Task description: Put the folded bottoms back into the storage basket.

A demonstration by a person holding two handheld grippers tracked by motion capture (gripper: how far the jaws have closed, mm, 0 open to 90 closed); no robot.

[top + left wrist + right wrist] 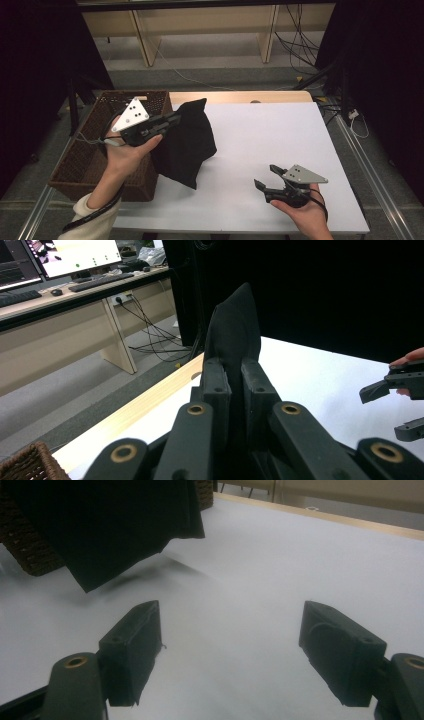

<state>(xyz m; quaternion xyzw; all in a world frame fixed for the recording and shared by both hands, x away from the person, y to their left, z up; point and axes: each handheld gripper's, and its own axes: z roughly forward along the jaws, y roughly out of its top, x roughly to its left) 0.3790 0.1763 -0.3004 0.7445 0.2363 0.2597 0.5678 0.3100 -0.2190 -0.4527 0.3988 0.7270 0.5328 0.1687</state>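
A black cloth (187, 145) hangs above the left part of the white table (270, 135), its lower corner just off the surface. My left gripper (172, 120) is shut on the cloth's upper edge, beside the basket. In the left gripper view the two jaws (235, 385) pinch the cloth (235, 325), and a peak of fabric stands up past them. My right gripper (265, 176) rests low over the table's front right, open with nothing between its fingers. In the right gripper view (230, 645) the cloth (110, 525) hangs ahead at the upper left, casting a shadow on the table.
A brown wicker basket (85, 160) stands off the table's left edge, also seen behind the cloth (30, 550). A wooden strip (240, 96) runs along the table's far edge. Desks, monitors and cables (150, 335) lie beyond. My right gripper (395, 405) appears at the left gripper view's right edge.
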